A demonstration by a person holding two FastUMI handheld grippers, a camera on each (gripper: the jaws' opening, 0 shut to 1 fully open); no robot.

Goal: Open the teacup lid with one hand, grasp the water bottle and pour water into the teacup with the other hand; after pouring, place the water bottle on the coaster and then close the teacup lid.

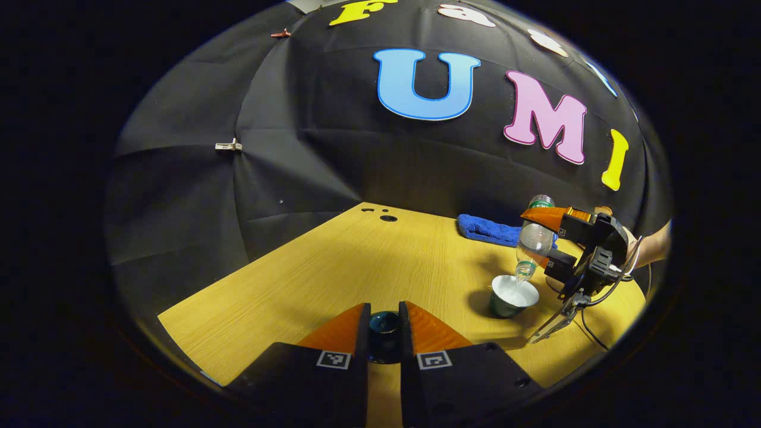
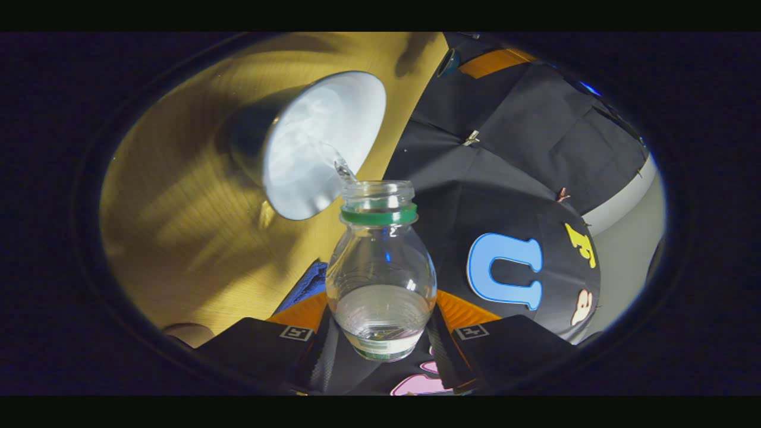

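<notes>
— While water runs from its mouth, where does the water bottle (image 2: 380, 267) sit?

— Clamped between the two fingers of the right gripper (image 2: 380, 333), which press on its clear body from either side in the right gripper view. The bottle is tipped neck-down, a green ring under its open mouth, and a thin stream falls into the white inside of the teacup (image 2: 321, 142). A little water is left in the bottle.

— And from the other side?

— The left gripper view shows the same scene farther off, at the right of the wooden table (image 1: 333, 267): the right gripper (image 1: 538, 238) holds the water bottle (image 1: 533, 241) tilted above the teacup (image 1: 512, 295), its mouth just over the rim. The cup stands upright on the table, dark green outside, open at the top. Behind it a blue cloth (image 1: 487, 230) lies near the table's far edge, against the booth's black wall. A hand (image 1: 645, 246) at the right edge carries that gripper.

— What of the left gripper (image 1: 384, 324)?

— Its fingers are closed in on a dark, round, glossy piece, the teacup lid (image 1: 384, 326), pinched on both sides. It hangs above the table's near part, well apart from the cup.
</notes>
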